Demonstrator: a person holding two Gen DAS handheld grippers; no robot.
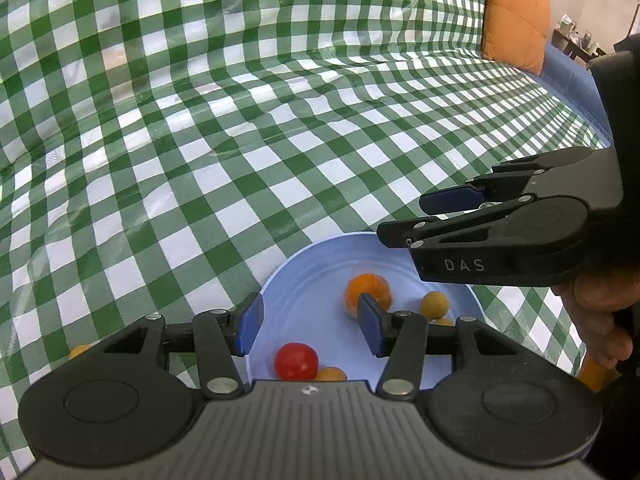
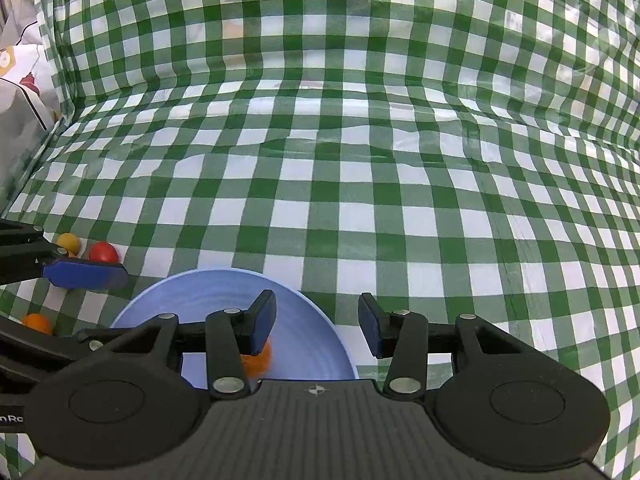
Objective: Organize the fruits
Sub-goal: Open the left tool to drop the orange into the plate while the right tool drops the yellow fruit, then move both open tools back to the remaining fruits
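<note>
A pale blue plate (image 1: 304,280) lies on the green checked cloth and holds several small round fruits. A slightly blurred orange one (image 1: 366,290) sits mid-plate, a yellow one (image 1: 434,304) to its right, and a red one (image 1: 296,362) and a small orange one (image 1: 330,374) at the near side. My left gripper (image 1: 310,326) hangs open over the plate with nothing between its pads. My right gripper (image 1: 404,218) reaches in from the right above the plate's far rim, also open and empty. In the right wrist view my right gripper (image 2: 316,328) straddles the plate (image 2: 224,292) edge, and the orange fruit (image 2: 262,358) shows behind its left finger.
Loose fruits lie on the cloth left of the plate: a yellow one (image 2: 68,242), a red one (image 2: 103,252) and an orange one (image 2: 37,323). A pad (image 2: 84,274) of the left gripper is near them. An orange cushion (image 1: 514,16) and a hand (image 1: 600,312) are at the right.
</note>
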